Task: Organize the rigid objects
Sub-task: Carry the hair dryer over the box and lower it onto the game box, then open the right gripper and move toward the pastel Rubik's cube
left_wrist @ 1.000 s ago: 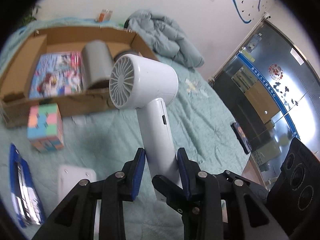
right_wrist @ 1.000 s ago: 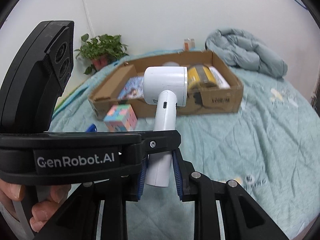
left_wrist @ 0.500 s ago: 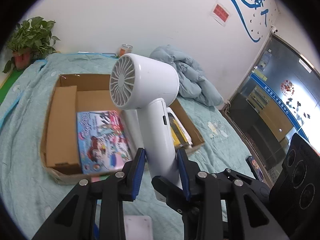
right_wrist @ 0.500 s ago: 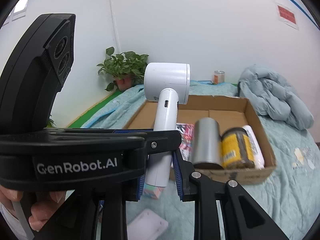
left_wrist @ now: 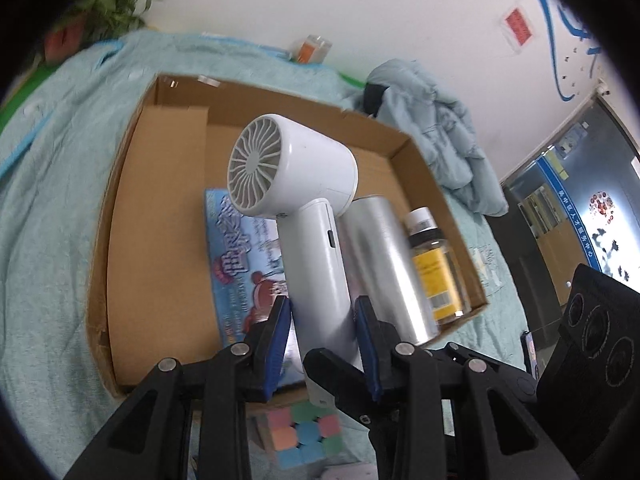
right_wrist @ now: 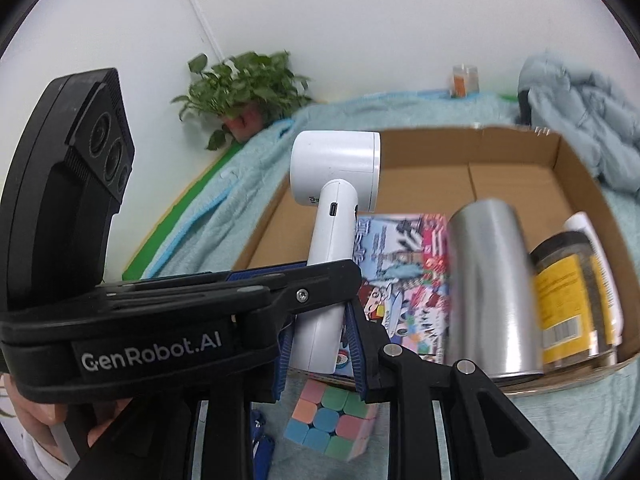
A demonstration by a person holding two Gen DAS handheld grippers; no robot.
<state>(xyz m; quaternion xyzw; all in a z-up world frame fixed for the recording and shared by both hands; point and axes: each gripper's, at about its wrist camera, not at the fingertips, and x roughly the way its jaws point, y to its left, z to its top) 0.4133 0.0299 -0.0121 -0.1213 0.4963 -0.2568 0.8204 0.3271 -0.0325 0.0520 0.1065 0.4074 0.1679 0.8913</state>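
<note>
The white hair dryer [left_wrist: 304, 208] has a round barrel with a grey ribbed grille at the back and a straight handle, and both the left claw [left_wrist: 322, 332] and the right claw [right_wrist: 320, 344] are clenched on this handle, holding it upright above the cardboard box [left_wrist: 160, 208]. In the box a picture book [right_wrist: 404, 272], a silver cylinder [left_wrist: 384, 264] and a yellow-labelled jar [right_wrist: 568, 300] lie side by side. A colourful cube [right_wrist: 332, 420] rests on the blue-green bed cover [left_wrist: 52, 168] just in front of the box.
</note>
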